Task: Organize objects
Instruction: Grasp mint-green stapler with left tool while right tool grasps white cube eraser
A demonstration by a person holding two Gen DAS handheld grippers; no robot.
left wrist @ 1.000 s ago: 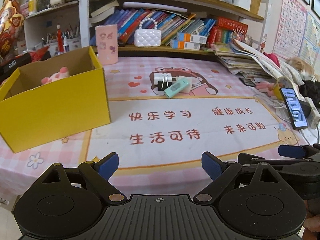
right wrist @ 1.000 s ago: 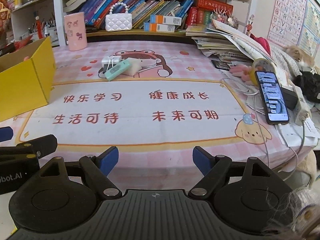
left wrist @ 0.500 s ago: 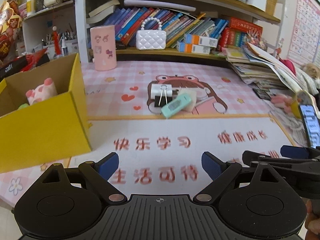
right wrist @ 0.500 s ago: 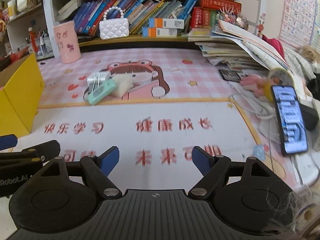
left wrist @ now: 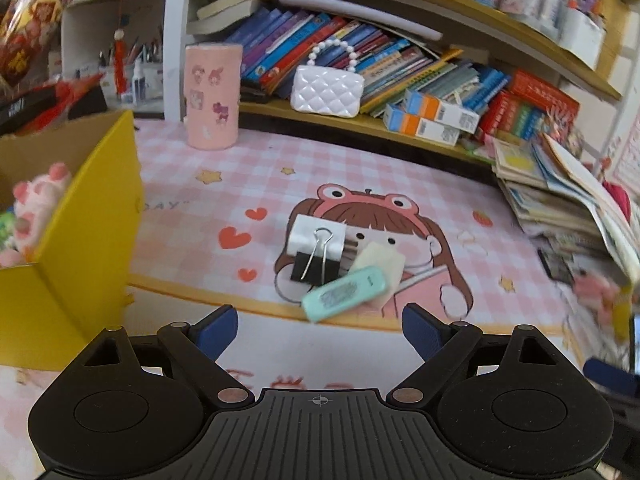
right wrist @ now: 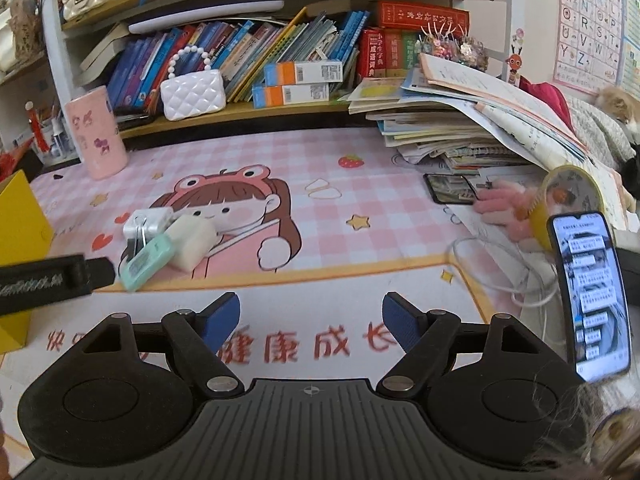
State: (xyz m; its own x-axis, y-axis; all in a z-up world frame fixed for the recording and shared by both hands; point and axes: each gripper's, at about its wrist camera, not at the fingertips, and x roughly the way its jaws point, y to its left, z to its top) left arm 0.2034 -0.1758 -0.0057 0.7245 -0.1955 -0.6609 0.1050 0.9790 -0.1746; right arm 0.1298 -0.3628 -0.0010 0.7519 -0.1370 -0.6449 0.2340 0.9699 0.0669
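Observation:
A small pile lies on the pink desk mat: a mint green case (left wrist: 344,293), a pale eraser block (left wrist: 378,263), a black binder clip (left wrist: 316,266) and a white block (left wrist: 318,236). My left gripper (left wrist: 319,330) is open and empty, just short of the green case. The pile also shows in the right wrist view, with the green case (right wrist: 146,266) at the left. My right gripper (right wrist: 311,320) is open and empty, to the right of the pile. A yellow cardboard box (left wrist: 76,248) at the left holds a pink plush toy (left wrist: 38,200).
A pink cylinder cup (left wrist: 213,96) and a white quilted purse (left wrist: 327,90) stand at the back by the bookshelf. Stacked books and papers (right wrist: 460,128) fill the right side. A lit phone (right wrist: 588,292), white cables (right wrist: 516,276) and a tape roll (right wrist: 568,200) lie at the right.
Both grippers have moved forward over the mat toward the pile, which now sits much closer. Both stay open and empty.

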